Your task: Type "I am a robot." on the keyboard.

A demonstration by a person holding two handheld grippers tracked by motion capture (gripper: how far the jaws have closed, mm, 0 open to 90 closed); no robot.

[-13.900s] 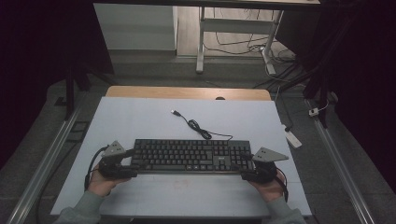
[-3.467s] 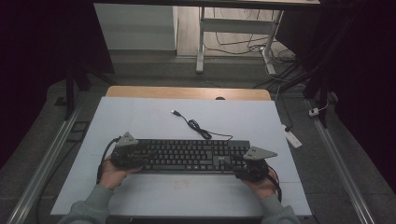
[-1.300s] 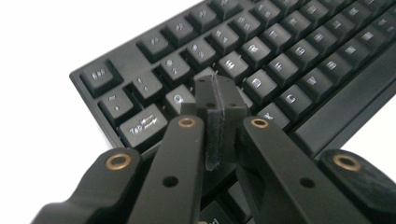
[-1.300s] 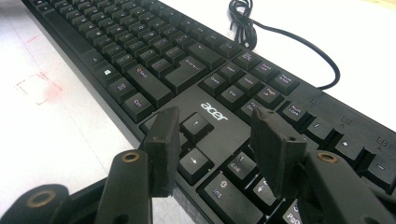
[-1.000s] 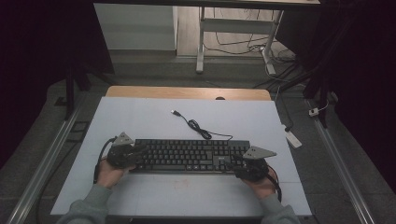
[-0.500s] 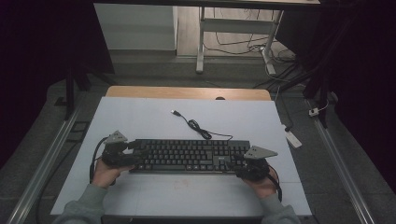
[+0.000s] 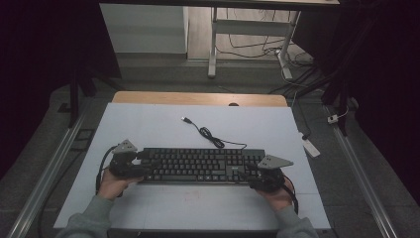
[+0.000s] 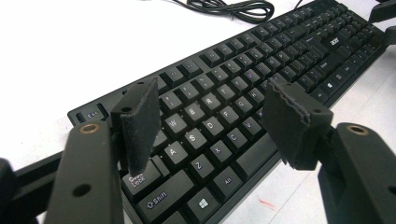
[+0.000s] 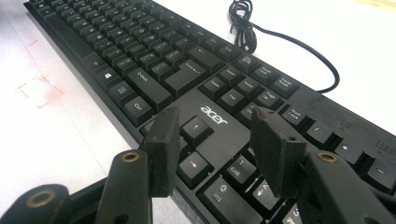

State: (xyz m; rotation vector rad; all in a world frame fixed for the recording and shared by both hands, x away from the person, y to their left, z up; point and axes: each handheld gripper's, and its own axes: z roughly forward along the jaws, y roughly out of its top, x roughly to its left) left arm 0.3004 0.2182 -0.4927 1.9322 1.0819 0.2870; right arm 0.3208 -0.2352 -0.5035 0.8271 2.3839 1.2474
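A black Acer keyboard (image 7: 200,166) lies flat on the white table, and its cable (image 7: 208,134) coils away behind it. My left gripper (image 7: 143,165) is at the keyboard's left end. Its jaws have just been opening and now stand apart (image 8: 210,93) over the keyboard (image 8: 243,84), one pad above Caps Lock, nothing pressed between them. My right gripper (image 7: 253,177) is at the right end. It is open (image 9: 215,119) above the arrow keys of the keyboard (image 9: 154,51), and its pads touch nothing.
The table's wooden far edge (image 7: 198,98) shows behind the white top. A white adapter (image 7: 309,147) lies off the right side. A faint red mark (image 7: 190,195) sits in front of the keyboard. Metal rails run along both sides on the floor.
The left gripper's grey plate has swung a little to the left at the keyboard's end. The keyboard and the right gripper have kept still.
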